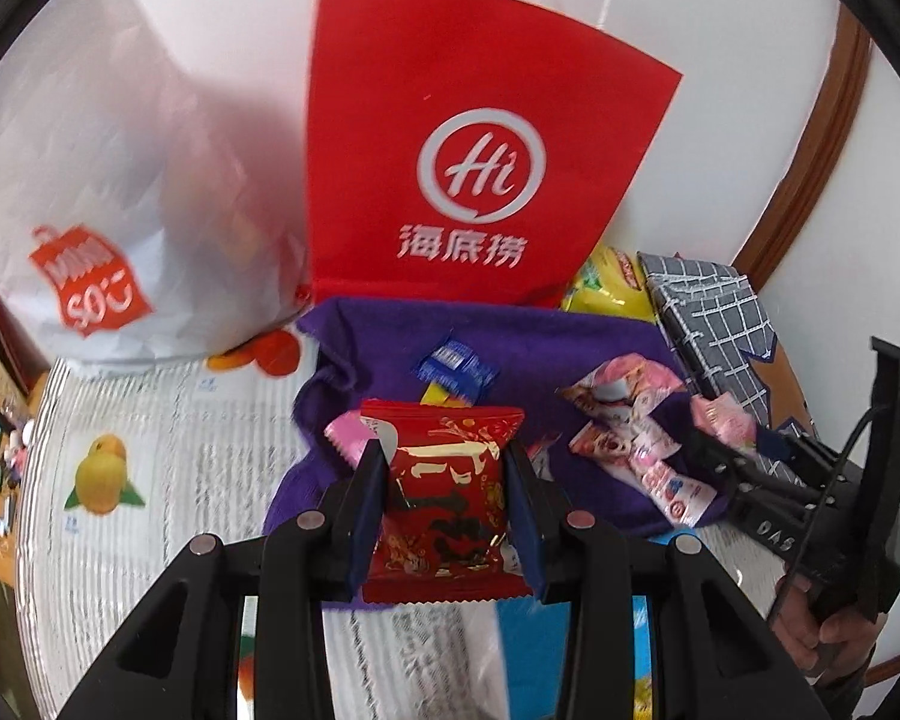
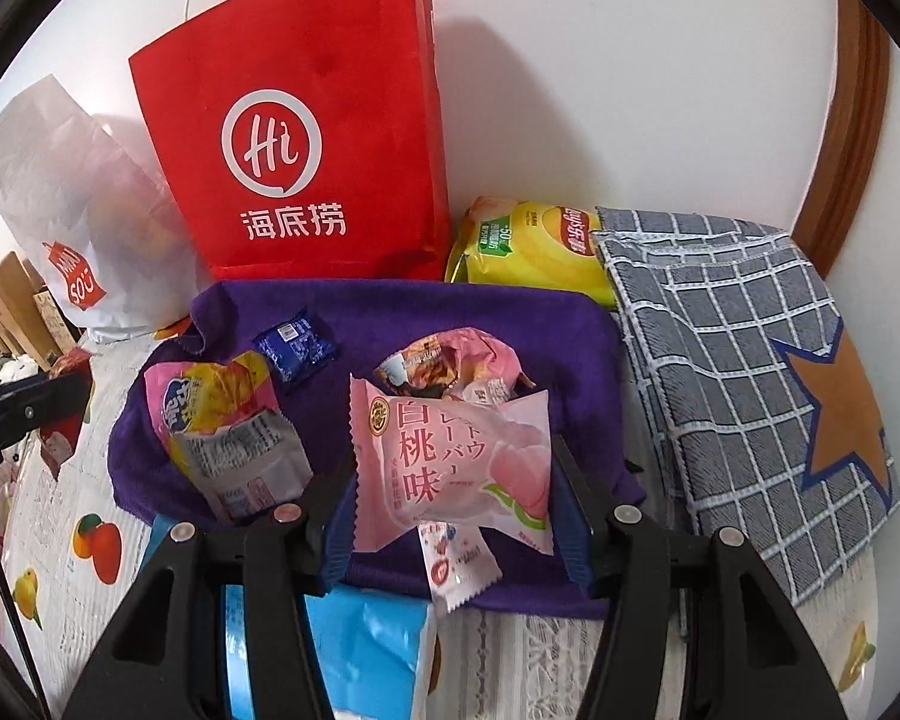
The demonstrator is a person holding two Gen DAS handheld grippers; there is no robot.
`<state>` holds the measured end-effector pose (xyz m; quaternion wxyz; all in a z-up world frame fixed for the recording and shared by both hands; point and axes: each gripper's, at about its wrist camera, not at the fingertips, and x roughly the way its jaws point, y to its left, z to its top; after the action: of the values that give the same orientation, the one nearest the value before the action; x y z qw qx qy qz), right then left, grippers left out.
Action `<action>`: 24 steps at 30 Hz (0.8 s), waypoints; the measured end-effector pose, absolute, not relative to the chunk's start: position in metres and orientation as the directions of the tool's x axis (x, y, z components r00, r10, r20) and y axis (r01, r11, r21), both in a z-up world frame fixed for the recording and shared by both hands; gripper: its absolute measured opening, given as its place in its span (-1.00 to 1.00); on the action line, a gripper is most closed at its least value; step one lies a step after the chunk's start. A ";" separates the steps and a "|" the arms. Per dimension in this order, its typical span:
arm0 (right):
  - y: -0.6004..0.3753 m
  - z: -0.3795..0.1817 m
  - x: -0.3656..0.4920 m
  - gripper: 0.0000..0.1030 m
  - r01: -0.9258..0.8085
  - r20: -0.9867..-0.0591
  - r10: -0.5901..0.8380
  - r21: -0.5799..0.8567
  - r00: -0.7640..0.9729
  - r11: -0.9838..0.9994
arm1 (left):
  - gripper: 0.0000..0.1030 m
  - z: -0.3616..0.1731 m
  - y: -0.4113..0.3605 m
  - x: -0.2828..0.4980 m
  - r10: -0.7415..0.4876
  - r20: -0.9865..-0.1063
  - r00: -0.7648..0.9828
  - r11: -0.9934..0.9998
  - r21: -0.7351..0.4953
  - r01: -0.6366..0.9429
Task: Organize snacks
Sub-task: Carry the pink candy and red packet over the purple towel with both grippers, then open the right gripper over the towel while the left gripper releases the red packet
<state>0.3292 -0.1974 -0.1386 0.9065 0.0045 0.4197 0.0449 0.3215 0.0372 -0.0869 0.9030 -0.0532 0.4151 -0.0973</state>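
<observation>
My left gripper (image 1: 444, 480) is shut on a red snack packet (image 1: 444, 498) with gold print, held above the purple cloth (image 1: 540, 342). My right gripper (image 2: 450, 474) is shut on a pink peach-flavour packet (image 2: 450, 468), over the same purple cloth (image 2: 390, 312). On the cloth lie a small blue packet (image 2: 294, 348), a pink-yellow packet (image 2: 222, 426), a crumpled pink wrapper (image 2: 450, 360) and a small pink-white packet (image 2: 459, 564). The right gripper also shows at the right edge of the left wrist view (image 1: 732, 450).
A red paper bag (image 2: 306, 138) stands upright behind the cloth, a white plastic bag (image 2: 72, 204) to its left. A yellow chip bag (image 2: 534, 252) lies by the wall. A grey checked cloth bag (image 2: 744, 372) with a brown star lies right. A light blue packet (image 2: 360, 648) lies near me.
</observation>
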 end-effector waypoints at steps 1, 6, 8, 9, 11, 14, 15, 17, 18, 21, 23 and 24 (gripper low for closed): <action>-0.197 -0.140 0.332 0.07 -0.079 -0.763 0.086 0.046 0.641 0.996 | -0.29 -0.086 0.033 0.325 -0.219 -0.739 0.637 0.976 -0.171 0.138; -0.198 -0.151 0.346 0.07 -0.082 -0.773 0.081 0.037 0.629 0.996 | -0.29 -0.088 0.019 0.339 -0.226 -0.739 0.635 0.974 -0.164 0.156; -0.199 -0.154 0.350 0.07 -0.082 -0.774 0.085 0.043 0.628 0.996 | -0.29 -0.091 0.016 0.345 -0.233 -0.741 0.629 0.972 -0.172 0.157; -0.199 -0.156 0.352 0.07 -0.080 -0.775 0.085 0.045 0.626 0.996 | -0.29 -0.094 0.014 0.349 -0.238 -0.743 0.626 0.971 -0.178 0.159; -0.200 -0.159 0.356 0.07 -0.079 -0.779 0.085 0.046 0.621 0.996 | -0.29 -0.100 0.011 0.355 -0.241 -0.749 0.617 0.971 -0.179 0.161; -0.202 -0.164 0.361 0.07 -0.079 -0.784 0.080 0.040 0.615 0.996 | -0.29 -0.108 0.006 0.361 -0.241 -0.749 0.618 0.971 -0.177 0.164; -0.202 -0.165 0.362 0.07 -0.081 -0.785 0.082 0.041 0.613 0.996 | -0.29 -0.112 0.004 0.363 -0.235 -0.760 0.606 0.972 -0.169 0.165; -0.204 -0.167 0.364 0.08 -0.086 -0.784 0.091 0.047 0.614 0.995 | -0.29 -0.116 0.001 0.366 -0.238 -0.769 0.593 0.970 -0.161 0.182; -0.204 -0.167 0.364 0.08 -0.086 -0.784 0.092 0.049 0.614 0.995 | -0.28 -0.117 0.000 0.366 -0.238 -0.769 0.593 0.970 -0.162 0.179; -0.204 -0.170 0.366 0.10 -0.090 -0.785 0.091 0.045 0.613 0.995 | -0.28 -0.123 0.000 0.367 -0.236 -0.781 0.579 0.970 -0.159 0.181; -0.203 -0.173 0.367 0.11 -0.093 -0.787 0.090 0.042 0.611 0.995 | -0.28 -0.127 0.001 0.369 -0.234 -0.788 0.570 0.971 -0.163 0.173; -0.202 -0.174 0.368 0.11 -0.094 -0.788 0.090 0.041 0.609 0.995 | -0.28 -0.128 0.001 0.370 -0.235 -0.792 0.564 0.971 -0.165 0.173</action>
<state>0.3678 -0.2023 -0.1737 0.8969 -0.0025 0.4392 0.0514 0.3700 0.0011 -0.1284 0.8836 -0.0341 0.4525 -0.1155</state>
